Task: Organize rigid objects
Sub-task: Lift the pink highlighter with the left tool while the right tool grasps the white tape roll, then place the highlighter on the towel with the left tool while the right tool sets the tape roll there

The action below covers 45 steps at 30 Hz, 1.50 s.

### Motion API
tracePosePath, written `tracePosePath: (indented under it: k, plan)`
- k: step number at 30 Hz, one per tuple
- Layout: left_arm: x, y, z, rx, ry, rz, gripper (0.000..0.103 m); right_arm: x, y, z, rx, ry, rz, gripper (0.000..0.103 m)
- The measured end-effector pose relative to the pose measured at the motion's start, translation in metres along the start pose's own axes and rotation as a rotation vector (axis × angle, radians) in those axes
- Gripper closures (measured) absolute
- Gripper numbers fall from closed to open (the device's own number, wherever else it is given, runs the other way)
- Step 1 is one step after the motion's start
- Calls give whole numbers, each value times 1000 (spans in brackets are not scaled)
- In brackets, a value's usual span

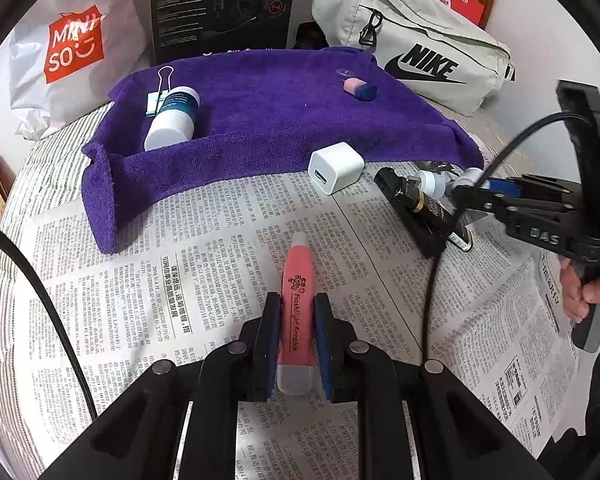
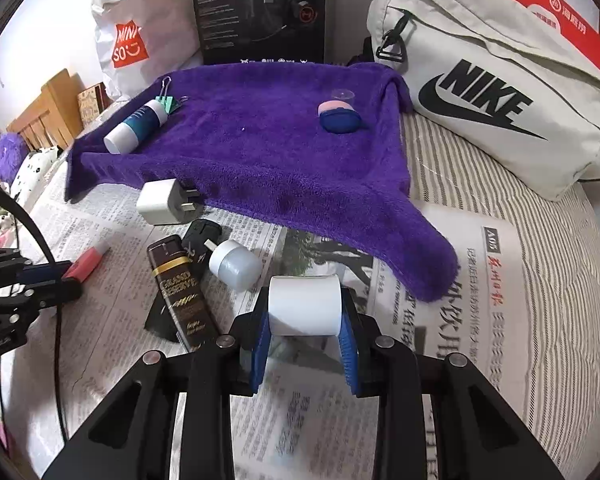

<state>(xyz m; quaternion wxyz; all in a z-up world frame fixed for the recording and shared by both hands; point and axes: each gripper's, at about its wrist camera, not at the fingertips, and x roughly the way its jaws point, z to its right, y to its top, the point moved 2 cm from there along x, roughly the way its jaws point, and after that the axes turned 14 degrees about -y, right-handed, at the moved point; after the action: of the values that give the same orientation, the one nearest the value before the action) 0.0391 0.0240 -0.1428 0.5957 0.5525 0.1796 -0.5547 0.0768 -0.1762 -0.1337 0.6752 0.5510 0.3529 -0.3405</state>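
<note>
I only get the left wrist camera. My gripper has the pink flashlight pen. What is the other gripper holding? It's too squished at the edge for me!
Observer: The right gripper is shut on a white cylinder, held sideways between its blue pads.
Operator: Does the white charger have prongs?
Observer: Yes. The white charger has metal prongs pointing toward the purple towel.
Operator: What's the round white thing by the dark bottle?
Observer: A small white bulb-like piece lying on the newspaper, right of the dark bottle labelled Grand Reserve.
</note>
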Motion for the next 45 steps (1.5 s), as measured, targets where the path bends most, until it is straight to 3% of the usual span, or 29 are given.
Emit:
tracePosePath:
  k: [8, 19, 45]
  plan:
    - [-5, -2, -4, -17, -17, 12, 87, 1, -10, 1, 1, -9, -30, 72]
    - [-4, 1, -6, -4, 29, -8, 87, -3, -16, 4, 18, 17, -40, 72]
    - [-35, 44, -19, -58, -42, 71, 87, -29, 28, 8, -9, 61, 18, 72]
